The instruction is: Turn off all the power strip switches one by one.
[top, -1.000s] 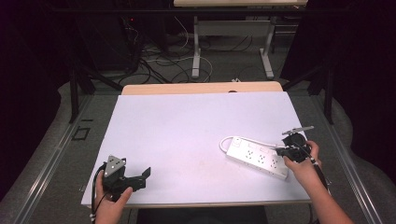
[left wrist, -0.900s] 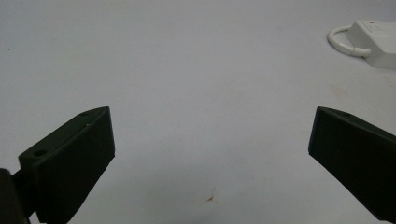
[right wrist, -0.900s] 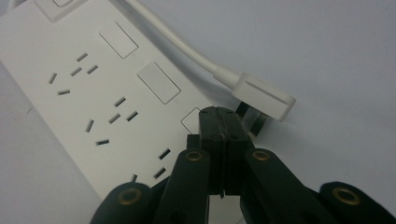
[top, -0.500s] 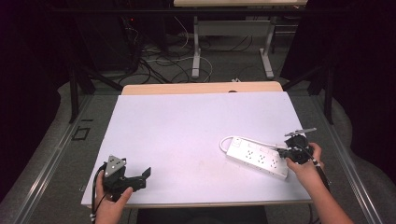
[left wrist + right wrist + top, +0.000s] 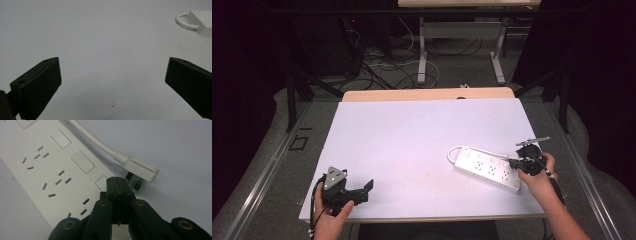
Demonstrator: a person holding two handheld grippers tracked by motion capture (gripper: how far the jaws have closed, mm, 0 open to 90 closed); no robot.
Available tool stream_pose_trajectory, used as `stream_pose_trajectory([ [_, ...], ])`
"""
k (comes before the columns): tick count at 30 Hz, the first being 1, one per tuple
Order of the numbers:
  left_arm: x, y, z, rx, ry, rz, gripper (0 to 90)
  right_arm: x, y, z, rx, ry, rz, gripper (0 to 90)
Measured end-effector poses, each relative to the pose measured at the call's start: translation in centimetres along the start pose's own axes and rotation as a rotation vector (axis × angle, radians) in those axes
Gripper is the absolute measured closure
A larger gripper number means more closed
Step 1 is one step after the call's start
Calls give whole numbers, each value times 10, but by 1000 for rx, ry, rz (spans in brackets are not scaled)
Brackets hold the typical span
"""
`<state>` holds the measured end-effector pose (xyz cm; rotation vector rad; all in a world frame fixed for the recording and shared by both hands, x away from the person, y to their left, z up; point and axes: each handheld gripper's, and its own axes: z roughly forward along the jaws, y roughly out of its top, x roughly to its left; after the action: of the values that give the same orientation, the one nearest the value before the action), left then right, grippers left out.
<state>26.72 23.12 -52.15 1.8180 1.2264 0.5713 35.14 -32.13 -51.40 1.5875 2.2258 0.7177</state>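
Observation:
A white power strip (image 5: pixel 487 170) lies flat on the right part of the white table (image 5: pixel 422 135); its cord loops back from the far end. My right gripper (image 5: pixel 513 162) rests shut at the strip's right end, nothing between its jaws. In the right gripper view the closed tips (image 5: pixel 117 182) hover over the strip's face (image 5: pixel 50 170), just short of the white plug (image 5: pixel 140 168) whose metal prongs (image 5: pixel 135 181) lie beside the strip. My left gripper (image 5: pixel 362 191) sits open at the near left corner, far from the strip. Its wide-apart jaws frame bare table, with the strip's end (image 5: pixel 202 21) at top right.
A wooden strip (image 5: pixel 427 94) edges the table's far side. Beyond it are table legs and tangled cables (image 5: pixel 387 62) on the floor. A small mark (image 5: pixel 113 106) shows on the table surface near the left gripper.
The right hand has shifted very slightly at the strip's end. The left gripper has not moved.

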Motion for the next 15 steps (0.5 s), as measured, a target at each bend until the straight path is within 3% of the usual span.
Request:
stream_pose_trajectory([
  [15, 0, 0, -1, -6, -1, -1, 4, -1, -4, 2, -18, 25, 12, 900],
])
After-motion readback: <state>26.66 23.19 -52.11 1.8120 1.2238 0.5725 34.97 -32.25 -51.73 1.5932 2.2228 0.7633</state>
